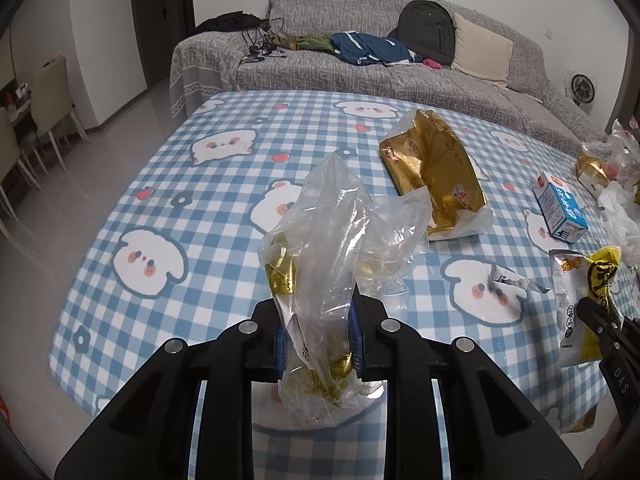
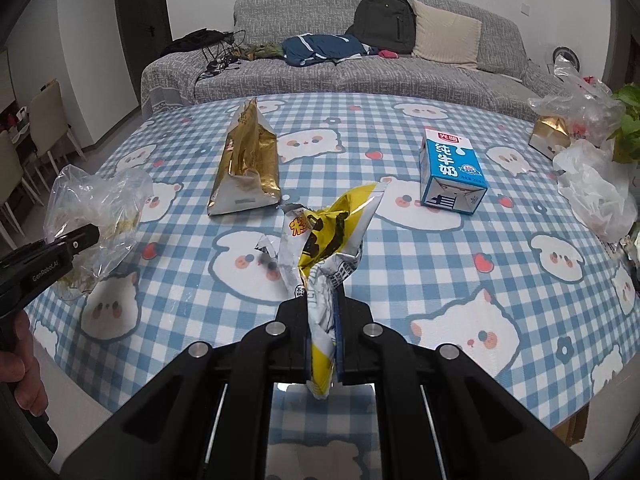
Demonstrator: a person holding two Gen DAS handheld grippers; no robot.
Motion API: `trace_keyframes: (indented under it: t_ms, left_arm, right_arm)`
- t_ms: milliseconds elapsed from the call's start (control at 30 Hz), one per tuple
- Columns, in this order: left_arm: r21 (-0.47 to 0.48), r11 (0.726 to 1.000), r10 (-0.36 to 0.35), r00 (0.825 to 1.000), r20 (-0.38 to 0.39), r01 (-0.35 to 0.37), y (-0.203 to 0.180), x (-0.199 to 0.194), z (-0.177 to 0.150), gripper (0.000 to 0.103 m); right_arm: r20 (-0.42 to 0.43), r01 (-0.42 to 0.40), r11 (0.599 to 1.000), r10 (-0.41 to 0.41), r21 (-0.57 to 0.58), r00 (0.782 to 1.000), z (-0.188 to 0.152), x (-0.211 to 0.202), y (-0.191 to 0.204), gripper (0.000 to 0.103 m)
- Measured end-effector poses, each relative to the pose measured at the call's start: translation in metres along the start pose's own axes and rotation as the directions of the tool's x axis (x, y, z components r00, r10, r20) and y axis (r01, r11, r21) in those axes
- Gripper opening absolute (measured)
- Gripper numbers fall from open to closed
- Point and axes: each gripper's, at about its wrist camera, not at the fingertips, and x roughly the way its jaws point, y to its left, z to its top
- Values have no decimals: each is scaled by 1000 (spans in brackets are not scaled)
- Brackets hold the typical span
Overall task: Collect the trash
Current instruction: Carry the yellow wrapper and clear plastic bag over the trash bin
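Note:
My left gripper (image 1: 318, 340) is shut on a clear plastic bag (image 1: 328, 248) with gold foil scraps inside and holds it above the near table edge; the bag also shows at the left of the right wrist view (image 2: 96, 208). My right gripper (image 2: 322, 320) is shut on a yellow and white snack wrapper (image 2: 332, 236), which also shows at the right of the left wrist view (image 1: 580, 300). A gold foil bag (image 1: 436, 172) (image 2: 248, 164) and a blue milk carton (image 1: 560, 208) (image 2: 450, 172) lie on the checked tablecloth (image 1: 200, 208) (image 2: 400, 264).
A small torn wrapper piece (image 1: 516, 278) (image 2: 266, 246) lies on the cloth. Crumpled plastic bags (image 2: 596, 196) and a gold box (image 2: 550, 136) sit at the table's right edge. A grey sofa (image 2: 360, 72) stands behind the table. Dining chairs (image 1: 48, 108) stand at the far left.

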Motion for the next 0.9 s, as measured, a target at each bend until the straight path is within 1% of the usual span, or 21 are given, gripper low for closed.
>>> trace_keyframes:
  t_ms: [200,300,467,600,733,900]
  left_arm:
    - [-7,1000,-12,1000,-13,11,4,-12,-19,23]
    - [4,1000,-7,1000,-9,7,6,-20,-25,23]
    - [-6,1000,-20,1000,11,20,13,-43,-36,23]
    - [0,1000,-28,999,23,28,15,-57,-56,23]
    - [12,1000,-29,999,32,28,18,-68,-82,23]
    - [12,999,-49,999,6,49,23,-77,-116,23]
  right_arm:
    - [13,-7,1000,6,7,1000,-7,-14,-2,6]
    - [22,-4,1000,4,7,1000,-11,-20,-2,6]
    - [35,-12,1000,11,15,999,-20,-35,-1,6]
    - [67,-20,1000,20,7,998,-33,-54,5,6]
    - [76,-27,1000,28,-5,997,-51,-69,9,6]
    - [84,-32,999,33,-18,996,-71,-84,14,6]
